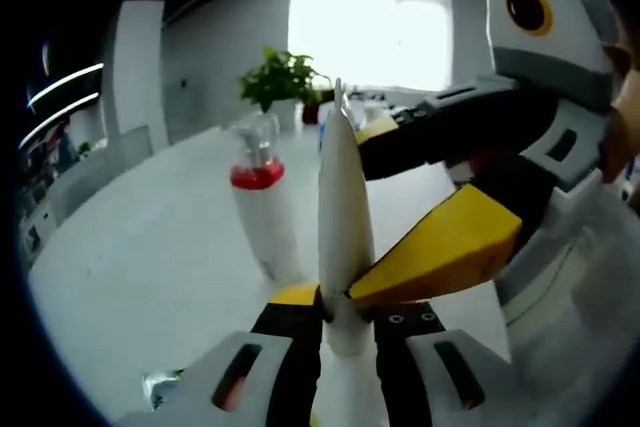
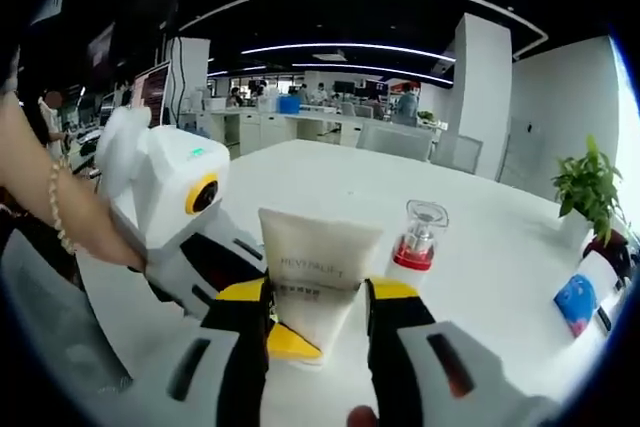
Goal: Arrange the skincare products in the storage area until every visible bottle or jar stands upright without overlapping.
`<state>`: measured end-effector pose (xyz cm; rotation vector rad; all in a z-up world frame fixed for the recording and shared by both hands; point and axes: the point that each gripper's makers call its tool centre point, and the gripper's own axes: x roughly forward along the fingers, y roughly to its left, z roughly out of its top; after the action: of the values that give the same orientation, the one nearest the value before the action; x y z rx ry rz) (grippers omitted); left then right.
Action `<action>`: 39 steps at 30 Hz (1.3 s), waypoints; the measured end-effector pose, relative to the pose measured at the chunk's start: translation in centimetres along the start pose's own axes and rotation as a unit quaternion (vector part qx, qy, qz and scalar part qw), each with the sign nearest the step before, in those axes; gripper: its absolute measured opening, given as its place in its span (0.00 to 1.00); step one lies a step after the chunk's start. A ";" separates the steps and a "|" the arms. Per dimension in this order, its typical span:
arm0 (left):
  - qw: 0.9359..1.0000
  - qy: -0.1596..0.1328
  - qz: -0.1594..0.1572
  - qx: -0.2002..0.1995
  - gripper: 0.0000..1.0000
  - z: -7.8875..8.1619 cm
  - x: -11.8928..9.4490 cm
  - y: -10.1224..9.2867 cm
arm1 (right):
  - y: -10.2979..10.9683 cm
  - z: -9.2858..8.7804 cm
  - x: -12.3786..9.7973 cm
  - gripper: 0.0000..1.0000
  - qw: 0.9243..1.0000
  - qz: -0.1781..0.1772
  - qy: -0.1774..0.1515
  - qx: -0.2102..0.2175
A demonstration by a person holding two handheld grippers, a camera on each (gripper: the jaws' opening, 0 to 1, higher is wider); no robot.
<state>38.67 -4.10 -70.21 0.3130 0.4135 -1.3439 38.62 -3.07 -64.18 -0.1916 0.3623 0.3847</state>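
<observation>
A white squeeze tube (image 2: 315,262) with grey lettering stands with its wide crimped end up and faces me in the right gripper view. In the left gripper view the tube (image 1: 343,197) shows edge-on. My left gripper (image 1: 347,322) is shut on its lower end; its yellow tip also shows under the tube in the right gripper view. My right gripper (image 2: 320,297) is open, one jaw on each side of the tube's edges. A white bottle (image 1: 262,209) with a red band and clear cap stands upright on the white table (image 1: 150,247), behind the tube; it is also the bottle (image 2: 417,242).
A potted plant (image 1: 280,77) stands at the table's far edge, seen too as the plant (image 2: 588,187). A blue packet (image 2: 577,302) lies at the right. A person's forearm (image 2: 45,202) with a bracelet reaches in from the left. Something small and shiny (image 1: 160,387) lies low left.
</observation>
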 end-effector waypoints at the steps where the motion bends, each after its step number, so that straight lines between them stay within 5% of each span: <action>1: 1.000 -0.001 -0.002 0.002 0.15 0.0 0.1 0.2 | -0.2 -0.1 -0.1 0.44 1.000 -0.002 0.001 0.001; 14: 1.000 -0.005 -0.010 0.016 0.15 0.8 1.4 3.2 | -2.4 -3.0 -1.9 0.65 0.999 -0.002 0.016 0.050; 28: 0.999 -0.010 -0.032 0.033 0.15 2.1 2.4 5.4 | -5.5 -5.0 -4.3 0.68 0.997 -0.035 0.031 0.066; 39: 0.999 -0.010 -0.039 0.035 0.16 2.2 2.5 5.7 | -5.2 -6.3 -4.7 0.68 0.996 -0.037 0.042 0.073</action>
<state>44.88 -6.08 -69.51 0.3441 0.3664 -1.4390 34.70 -10.95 -67.57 -0.0774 0.4629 0.2763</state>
